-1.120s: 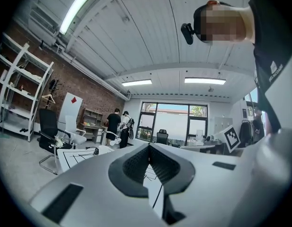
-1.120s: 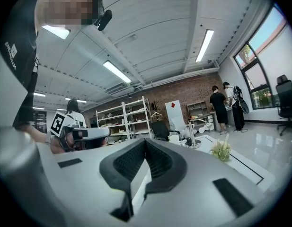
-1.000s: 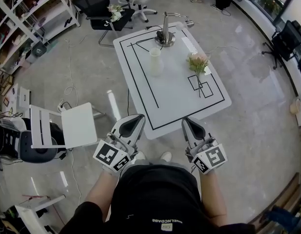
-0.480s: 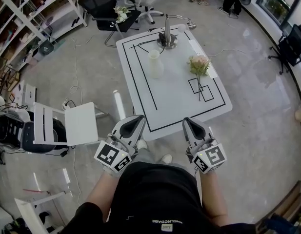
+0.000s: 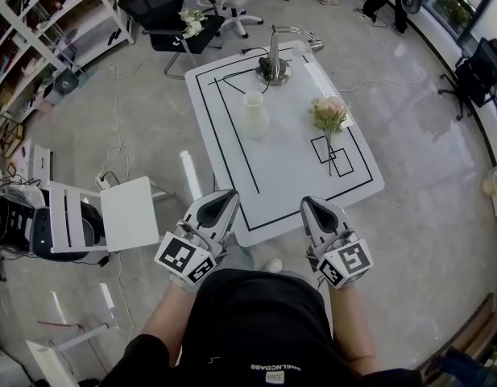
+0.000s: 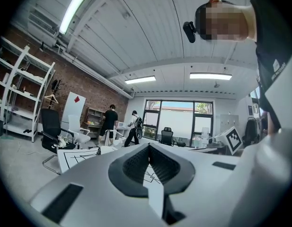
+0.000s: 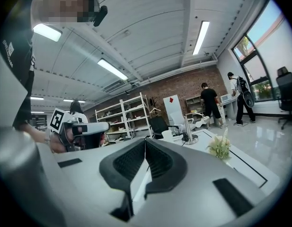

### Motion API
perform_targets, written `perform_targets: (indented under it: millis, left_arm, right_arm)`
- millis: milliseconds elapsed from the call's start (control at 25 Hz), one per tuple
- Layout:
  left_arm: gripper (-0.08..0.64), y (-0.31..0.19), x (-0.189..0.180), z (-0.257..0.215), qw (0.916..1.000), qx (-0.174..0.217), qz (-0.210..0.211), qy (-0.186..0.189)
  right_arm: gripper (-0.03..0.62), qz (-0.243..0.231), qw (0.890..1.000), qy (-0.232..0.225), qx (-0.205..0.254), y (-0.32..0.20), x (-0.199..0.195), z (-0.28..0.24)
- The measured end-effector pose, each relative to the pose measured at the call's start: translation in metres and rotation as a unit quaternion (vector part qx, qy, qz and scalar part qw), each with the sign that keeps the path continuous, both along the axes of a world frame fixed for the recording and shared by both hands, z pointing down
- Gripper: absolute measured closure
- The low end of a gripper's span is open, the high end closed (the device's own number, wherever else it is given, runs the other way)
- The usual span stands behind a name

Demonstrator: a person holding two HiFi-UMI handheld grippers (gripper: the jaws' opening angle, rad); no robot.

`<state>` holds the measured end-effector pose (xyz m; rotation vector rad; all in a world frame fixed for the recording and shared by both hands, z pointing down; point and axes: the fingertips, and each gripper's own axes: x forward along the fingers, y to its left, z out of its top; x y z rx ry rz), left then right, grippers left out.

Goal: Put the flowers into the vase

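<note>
Flowers point(image 5: 329, 113): on table point(image 5: 288, 172), far ahead | left claw point(image 5: 229, 194), right claw point(image 5: 308, 203): closed, empty

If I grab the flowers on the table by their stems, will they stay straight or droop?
Probably droop somewhat: the flowers carry a bulky head on long, thin stems, so they look top-heavy. There seems to be more than one stem, so they may splay or slip in a pinch. Likely light.
</note>
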<state>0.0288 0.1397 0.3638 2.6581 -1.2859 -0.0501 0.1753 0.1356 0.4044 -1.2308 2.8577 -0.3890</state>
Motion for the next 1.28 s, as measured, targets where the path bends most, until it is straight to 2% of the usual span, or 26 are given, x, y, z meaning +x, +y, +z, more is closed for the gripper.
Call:
perform_targets:
  millis: [800,1120,1280]
  left_arm:
    - [0.555,-0.131,-0.083,0.030,0.9962,-0.048,0.063,0.036]
    - [0.554,-0.156,-0.102,0.028,0.9922,-0.056,0.100,0.049]
    - [0.554,-0.161,-0.105,0.031,0.9914,-0.061,0.104,0.052]
  right_arm:
    - [0.583,0.066,0.996,0.018,-0.053,-0.116,-0.073,0.017]
    - [0.583,0.095,0.993,0.031,-0.058,-0.141,-0.093,0.010]
    - [0.581,0.099,0.993,0.035,-0.062,-0.151,-0.092,0.008]
